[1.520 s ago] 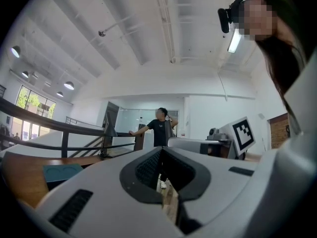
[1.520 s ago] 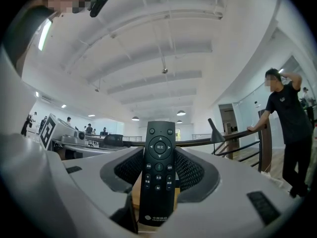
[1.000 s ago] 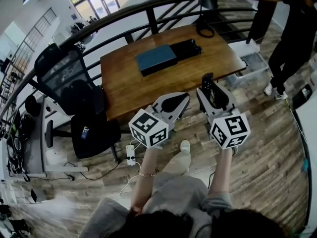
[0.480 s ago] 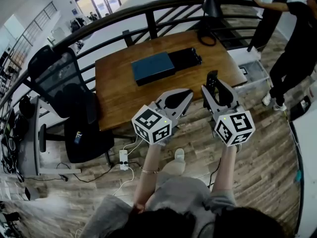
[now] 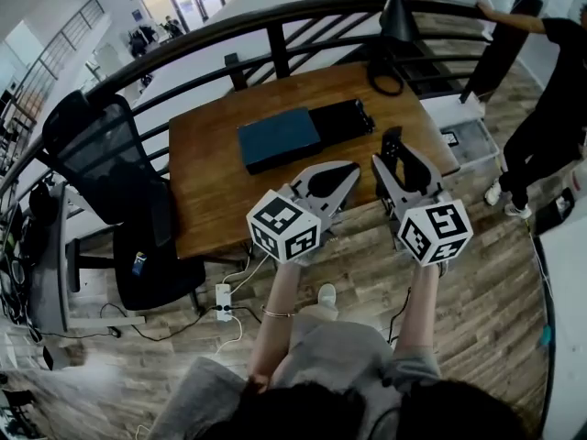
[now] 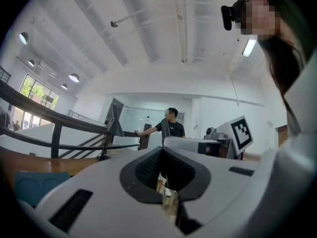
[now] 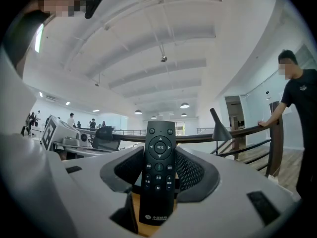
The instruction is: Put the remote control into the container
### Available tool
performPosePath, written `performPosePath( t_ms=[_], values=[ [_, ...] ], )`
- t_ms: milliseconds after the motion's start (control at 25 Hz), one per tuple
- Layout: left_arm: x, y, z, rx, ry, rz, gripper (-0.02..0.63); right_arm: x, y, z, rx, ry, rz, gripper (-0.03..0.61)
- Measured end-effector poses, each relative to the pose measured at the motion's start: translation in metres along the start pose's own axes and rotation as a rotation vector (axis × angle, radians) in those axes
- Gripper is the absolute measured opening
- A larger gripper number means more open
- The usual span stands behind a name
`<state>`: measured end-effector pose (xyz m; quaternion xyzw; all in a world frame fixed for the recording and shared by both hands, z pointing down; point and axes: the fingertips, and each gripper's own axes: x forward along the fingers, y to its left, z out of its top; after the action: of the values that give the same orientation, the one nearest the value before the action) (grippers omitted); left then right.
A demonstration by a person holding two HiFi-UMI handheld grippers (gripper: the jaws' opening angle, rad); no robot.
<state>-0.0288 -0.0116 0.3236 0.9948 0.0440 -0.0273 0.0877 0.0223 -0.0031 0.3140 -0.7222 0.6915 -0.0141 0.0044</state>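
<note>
Both rigs are the same build. The left gripper and right gripper have chunky pale grey plastic shells, smooth and rounded, with a dark rectangular slot on the outer face of the jaws. The inner pads are black with a fine mesh-like texture. At the back, each carries a white cube with black square markers. The person wears a grey short-sleeved shirt, a pale shoe and a thin bracelet on the left wrist. They've got dark hair and a small black head camera.
</note>
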Motion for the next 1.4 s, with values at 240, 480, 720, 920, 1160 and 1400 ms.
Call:
performPosePath(
  t_ms=[240, 480, 720, 920, 1160, 1400],
  values=[
    [0.016, 0.032, -0.007, -0.021, 0.016, 0.019, 0.003, 0.027, -0.018, -0.007, 0.009, 0.013, 0.017, 0.209],
    [0.024, 0.046, -0.005, -0.015, 0.026, 0.027, 0.003, 0.042, -0.027, -0.008, 0.020, 0.013, 0.025, 0.209],
    [0.029, 0.055, -0.009, -0.020, 0.028, 0.051, 0.003, 0.054, -0.041, -0.014, 0.028, 0.028, 0.039, 0.209],
    [0.043, 0.077, -0.017, -0.032, 0.036, 0.096, 0.003, 0.078, -0.061, -0.020, 0.035, 0.039, 0.078, 0.209],
    [0.067, 0.107, -0.019, -0.044, 0.037, 0.167, 0.003, 0.111, -0.086, -0.023, 0.034, 0.056, 0.156, 0.209],
    [0.094, 0.139, -0.025, -0.050, 0.048, 0.233, 0.003, 0.147, -0.112, -0.029, 0.026, 0.083, 0.230, 0.209]
  ],
)
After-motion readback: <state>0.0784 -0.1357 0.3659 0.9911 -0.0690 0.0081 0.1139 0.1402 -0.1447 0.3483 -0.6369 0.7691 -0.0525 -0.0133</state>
